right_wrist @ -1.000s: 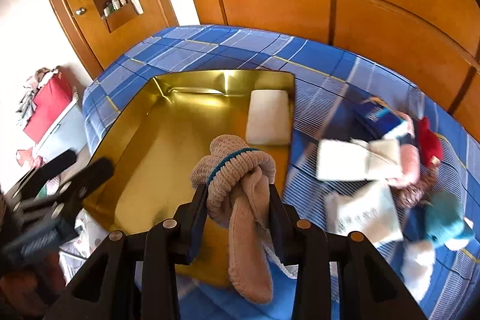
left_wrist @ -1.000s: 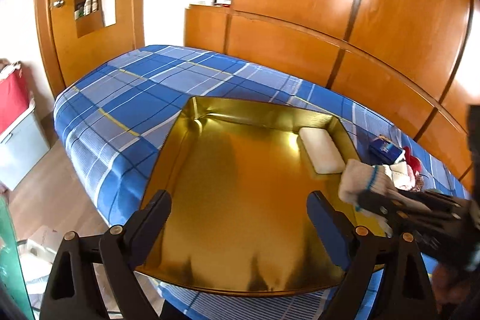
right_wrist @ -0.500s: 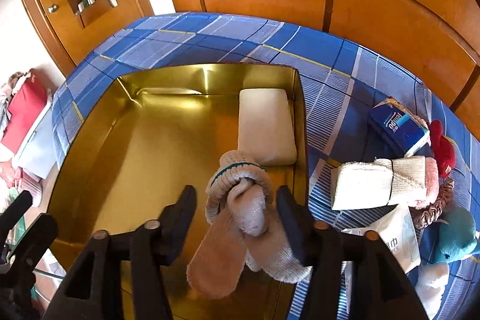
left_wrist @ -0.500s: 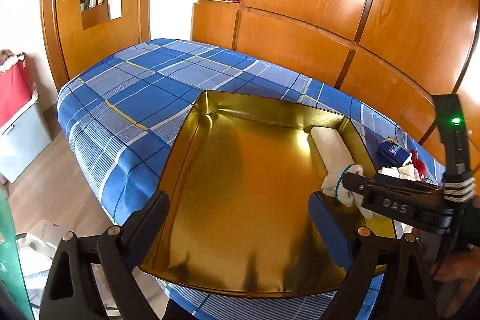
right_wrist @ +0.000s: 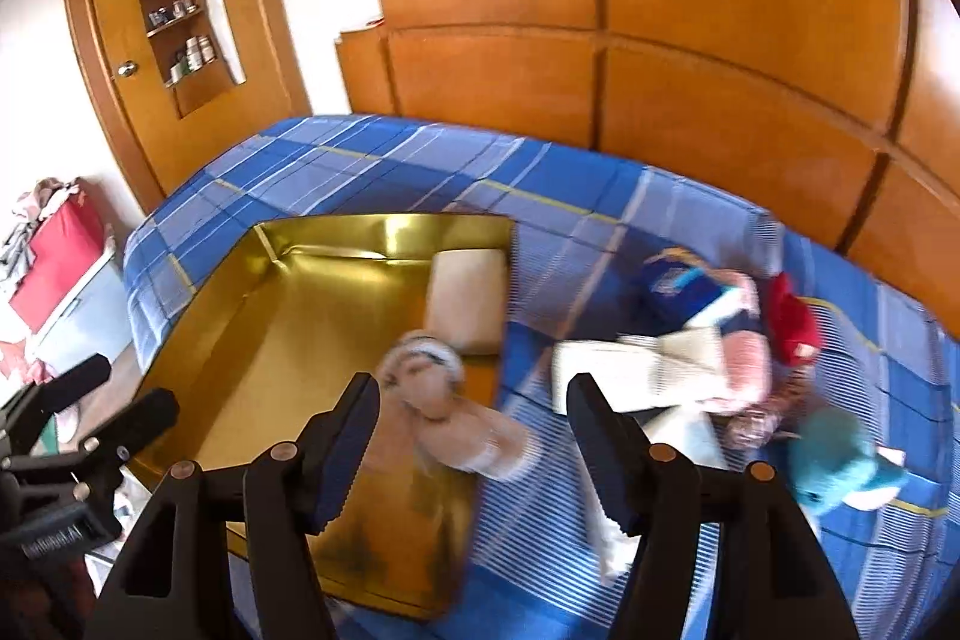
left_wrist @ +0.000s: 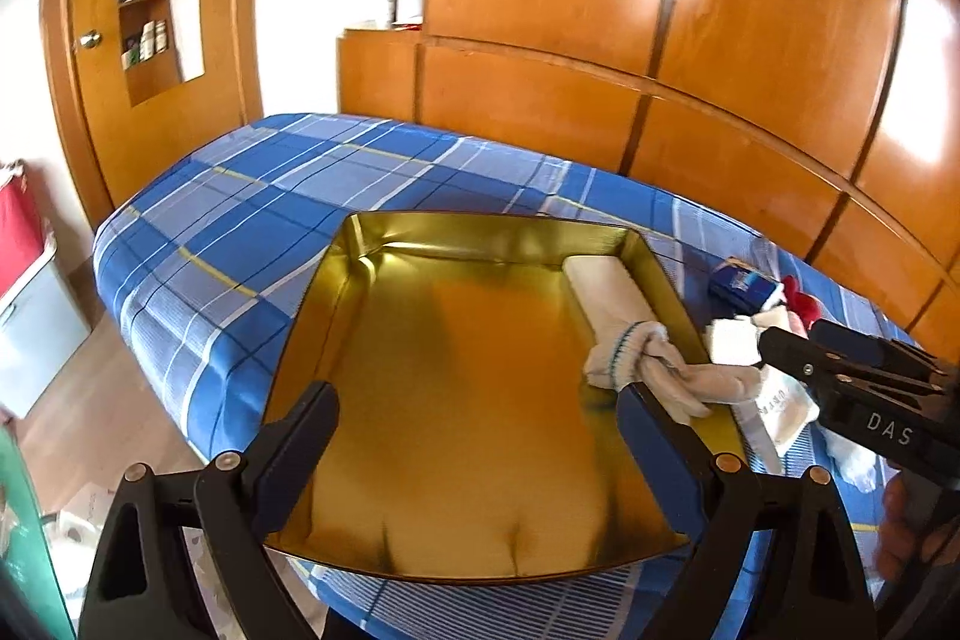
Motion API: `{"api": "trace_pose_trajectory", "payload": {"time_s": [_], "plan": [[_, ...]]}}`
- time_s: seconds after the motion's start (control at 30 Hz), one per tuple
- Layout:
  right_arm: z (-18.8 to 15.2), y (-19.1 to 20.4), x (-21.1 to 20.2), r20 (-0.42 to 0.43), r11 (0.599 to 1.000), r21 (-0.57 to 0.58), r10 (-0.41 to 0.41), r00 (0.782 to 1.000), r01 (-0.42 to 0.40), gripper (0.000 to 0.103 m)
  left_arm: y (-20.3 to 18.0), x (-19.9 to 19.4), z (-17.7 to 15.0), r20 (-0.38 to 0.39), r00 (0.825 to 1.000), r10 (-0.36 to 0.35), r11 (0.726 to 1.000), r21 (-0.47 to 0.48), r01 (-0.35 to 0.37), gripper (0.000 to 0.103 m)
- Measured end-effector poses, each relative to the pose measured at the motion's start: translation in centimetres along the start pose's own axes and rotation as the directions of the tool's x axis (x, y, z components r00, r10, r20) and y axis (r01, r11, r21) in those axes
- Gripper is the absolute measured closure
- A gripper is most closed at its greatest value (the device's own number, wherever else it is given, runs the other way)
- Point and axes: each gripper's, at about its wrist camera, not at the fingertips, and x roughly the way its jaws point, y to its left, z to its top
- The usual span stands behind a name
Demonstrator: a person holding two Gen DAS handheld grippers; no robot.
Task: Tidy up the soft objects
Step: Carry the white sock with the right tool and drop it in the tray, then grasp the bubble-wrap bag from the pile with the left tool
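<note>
The knotted sock [left_wrist: 645,361] is cream knit with a thin blue stripe ringing its cuff; it is tied into a bulging knot, and its two loose ends trail out flat. It lies in the gold tray [left_wrist: 456,400] at the tray's right wall, with the ends draped over that rim toward the bed [left_wrist: 252,220]. Just behind it, against the same wall, rests a pale rectangular pad [left_wrist: 606,286].

The right gripper [right_wrist: 474,454] is released and its jaws are opening; the sock [right_wrist: 438,388] shows between and beyond the fingers, but the pads stand clear of it. This view is blurred.

The left gripper [left_wrist: 477,445] hovers over the near part of the tray, jaws spread wide and holding nothing.

On the plaid bed to the right of the tray sits a heap of other soft things: a folded white towel [right_wrist: 636,376], a blue packet [right_wrist: 672,286], something red [right_wrist: 792,322] and a teal plush [right_wrist: 840,466].
</note>
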Motion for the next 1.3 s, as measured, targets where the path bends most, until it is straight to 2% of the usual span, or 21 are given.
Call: {"api": "trace_pose_trajectory", "payload": {"time_s": [0.3, 0.63, 0.83, 0.97, 1.1, 1.3], "plan": [[-1.8, -5.6, -2.8, 0.022, 0.994, 0.044, -0.104, 0.994, 0.103, 0.037, -3.4, -0.7, -0.2, 0.007, 0.999, -0.031, 0.995, 0.098, 0.03, 0.009], [-3.9, -13.1, -5.2, 0.024, 0.967, 0.127, -0.227, 0.974, 0.222, 0.037, -8.5, -0.6, -0.4, -0.033, 0.989, -0.144, 0.968, 0.203, 0.148, 0.009], [-5.7, -18.6, -6.7, 0.005, 0.926, 0.216, -0.32, 0.948, 0.311, 0.037, -12.4, -0.5, -0.9, -0.056, 0.985, -0.163, 0.941, 0.29, 0.173, 0.009], [-7.7, -22.3, -7.3, -0.018, 0.884, 0.306, -0.367, 0.93, 0.354, 0.036, -15.0, -0.4, -1.4, -0.075, 0.98, -0.186, 0.914, 0.352, 0.2, 0.009], [-9.1, -25.4, -7.4, -0.057, 0.834, 0.427, -0.36, 0.931, 0.349, 0.034, -17.1, -0.1, -1.8, -0.102, 0.973, -0.208, 0.893, 0.387, 0.231, 0.009], [-9.5, -26.8, -8.4, -0.044, 0.802, 0.499, -0.354, 0.934, 0.328, 0.034, -20.0, 0.5, -2.6, -0.16, 0.957, -0.243, 0.863, 0.415, 0.288, 0.009]]}}
